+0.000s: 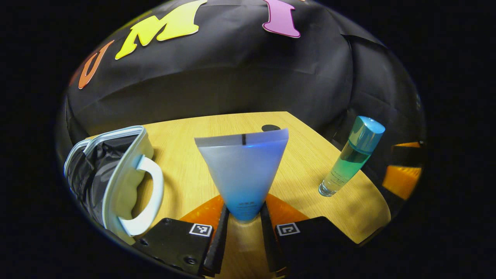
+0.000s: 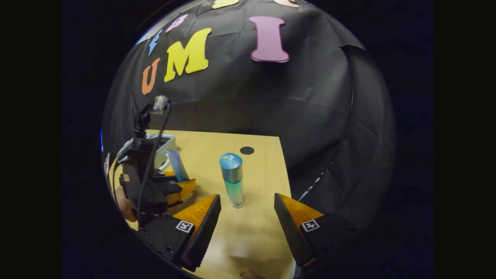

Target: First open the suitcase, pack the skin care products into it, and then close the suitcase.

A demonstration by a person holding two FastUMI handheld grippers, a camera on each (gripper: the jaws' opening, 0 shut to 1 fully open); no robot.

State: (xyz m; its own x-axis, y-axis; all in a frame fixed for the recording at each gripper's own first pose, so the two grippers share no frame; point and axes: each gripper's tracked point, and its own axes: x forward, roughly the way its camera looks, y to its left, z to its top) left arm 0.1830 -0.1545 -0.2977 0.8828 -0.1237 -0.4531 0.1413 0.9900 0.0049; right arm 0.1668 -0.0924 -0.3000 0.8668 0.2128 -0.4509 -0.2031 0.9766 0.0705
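My left gripper (image 1: 243, 228) pinches the narrow end of the tube (image 1: 244, 170), fan end up, above the table (image 1: 310, 162). The case (image 1: 112, 174) lies open on its left, lining showing. I should carry the tube left, clear the rim, and let go low inside. My right gripper (image 2: 247, 217) is spread wide, the bottle (image 2: 232, 180) standing just beyond it, probably not yet between the fingers.
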